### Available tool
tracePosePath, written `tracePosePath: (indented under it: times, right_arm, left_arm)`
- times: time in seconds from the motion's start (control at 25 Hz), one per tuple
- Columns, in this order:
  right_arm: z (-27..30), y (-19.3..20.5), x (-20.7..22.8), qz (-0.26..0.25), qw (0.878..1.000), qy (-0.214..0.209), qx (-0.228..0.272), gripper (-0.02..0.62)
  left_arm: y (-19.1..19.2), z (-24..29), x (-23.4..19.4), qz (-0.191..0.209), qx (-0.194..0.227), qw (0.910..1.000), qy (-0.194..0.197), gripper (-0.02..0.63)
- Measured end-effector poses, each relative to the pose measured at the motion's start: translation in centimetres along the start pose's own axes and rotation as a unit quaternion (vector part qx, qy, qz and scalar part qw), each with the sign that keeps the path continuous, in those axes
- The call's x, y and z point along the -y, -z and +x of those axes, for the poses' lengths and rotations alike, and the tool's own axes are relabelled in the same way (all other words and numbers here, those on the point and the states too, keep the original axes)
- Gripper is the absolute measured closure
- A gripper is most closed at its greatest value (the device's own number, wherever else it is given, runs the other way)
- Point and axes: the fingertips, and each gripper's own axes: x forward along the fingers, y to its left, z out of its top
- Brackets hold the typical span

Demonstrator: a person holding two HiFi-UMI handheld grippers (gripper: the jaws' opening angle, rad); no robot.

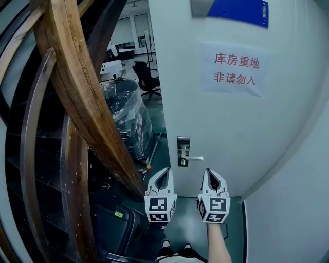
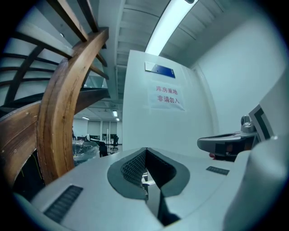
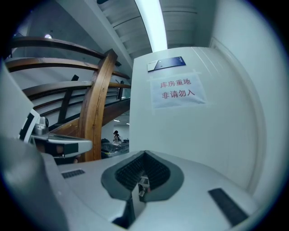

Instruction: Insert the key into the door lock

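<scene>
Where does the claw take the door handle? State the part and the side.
Probably the lever near its free right end, head-on from the front of the door, jaws rolled to close above and below: it juts level rightward from the lock plate.

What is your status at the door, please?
Left gripper, right gripper shut, short of white door. No key clearly visible. Silver lock plate with lever ahead, unobstructed.

Most of the key [image 3: 142, 186] is hidden between my right fingers [image 3: 128, 173]; only a small metal sliver shows. Pale bit in the gap of my left fingers [image 2: 131, 168]: held or beyond them, can't tell. Keyhole on the lock plate [image 1: 183, 151] too small to make out. Blue door plate [image 1: 239, 11] cut off by top edge, my forearm [image 1: 218, 247] by bottom edge.
</scene>
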Motion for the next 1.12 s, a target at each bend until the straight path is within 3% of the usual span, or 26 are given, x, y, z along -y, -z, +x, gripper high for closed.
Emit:
tracePosePath:
  times: [0.4,1.12]
  right_arm:
    - [1.0,-2.8,0.5,-0.005,1.0,-0.006,0.017,0.589]
    - [1.6,-2.7,0.1,-0.004,1.0,-0.007,0.022,0.591]
  left_arm:
    - [-2.7,1.4,0.3,0.008,0.021,0.9997,0.006,0.603]
    - [-2.3,1.9,0.1,0.009,0.014,0.9998,0.008,0.603]
